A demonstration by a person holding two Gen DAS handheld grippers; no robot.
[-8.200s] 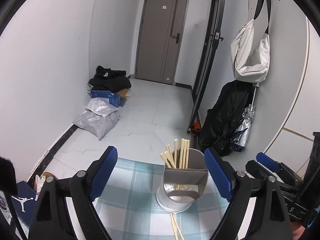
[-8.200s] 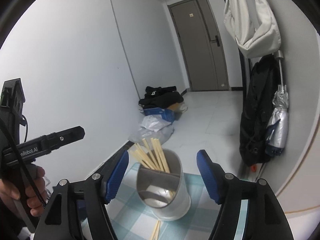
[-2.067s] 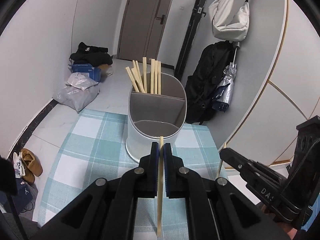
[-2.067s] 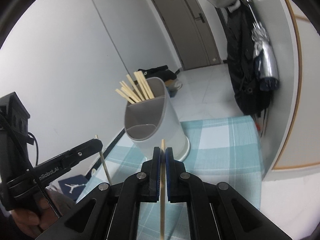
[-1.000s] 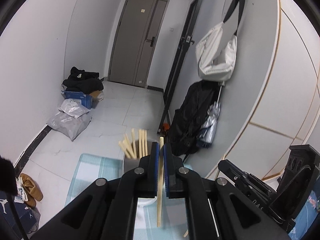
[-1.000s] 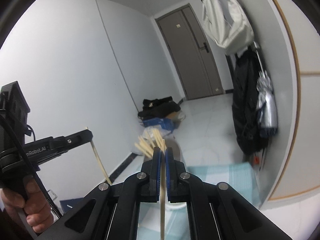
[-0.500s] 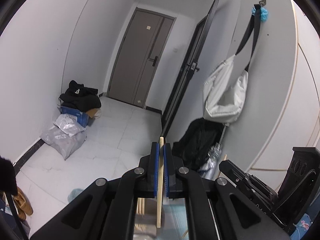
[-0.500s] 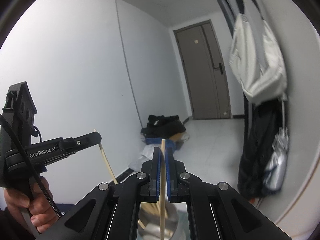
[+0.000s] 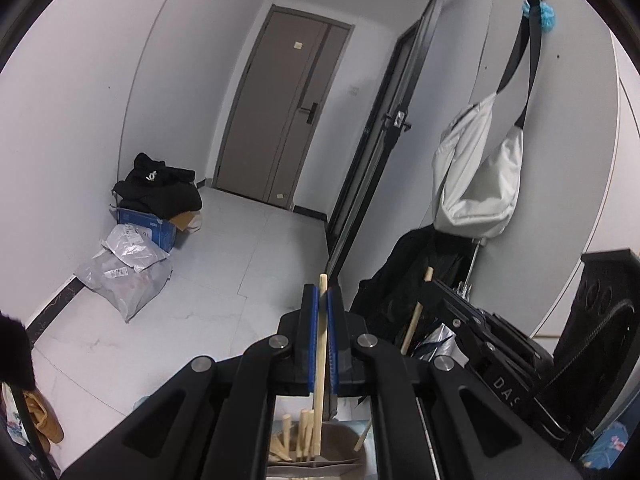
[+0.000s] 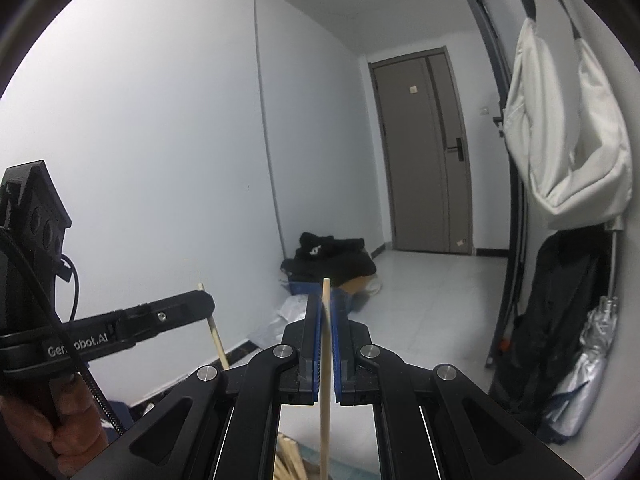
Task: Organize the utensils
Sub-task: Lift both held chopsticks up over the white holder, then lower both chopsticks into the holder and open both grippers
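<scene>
Above the utensil holder [image 9: 320, 464], both grippers carry one chopstick each.

L gripper [image 9: 322, 300]: jaws together, clamped on a wooden chopstick [image 9: 320, 364]. Stick stands near upright between the blue pads [image 9: 313, 340], top end poking just past the fingertips, lower end down among the sticks already standing in the holder's back compartment. Can't tell if it touches bottom.

R gripper [image 10: 327, 304]: jaws together on a second chopstick [image 10: 325, 392], also upright, top just proud of the tips. Bundle of chopsticks [image 10: 290, 458] visible low in R view; holder rim itself mostly hidden behind the gripper body. In L view the R gripper [image 9: 434, 286] sits just beside on the right w/ its stick slanting down toward the holder.

Handling notes (judgement): sticks look light, stiff, thin, smooth wood. Likely to pivot or slip in the pads if gripped far from the middle. Both grips are near the top third, so the long lower part can swing; fine for dropping in, poor for precise aiming. Not fragile. Holder looks light too, so a sideways knock from the stick tip could tip or shift it.

Next calls for: lower end inside the compartment before release.
</scene>
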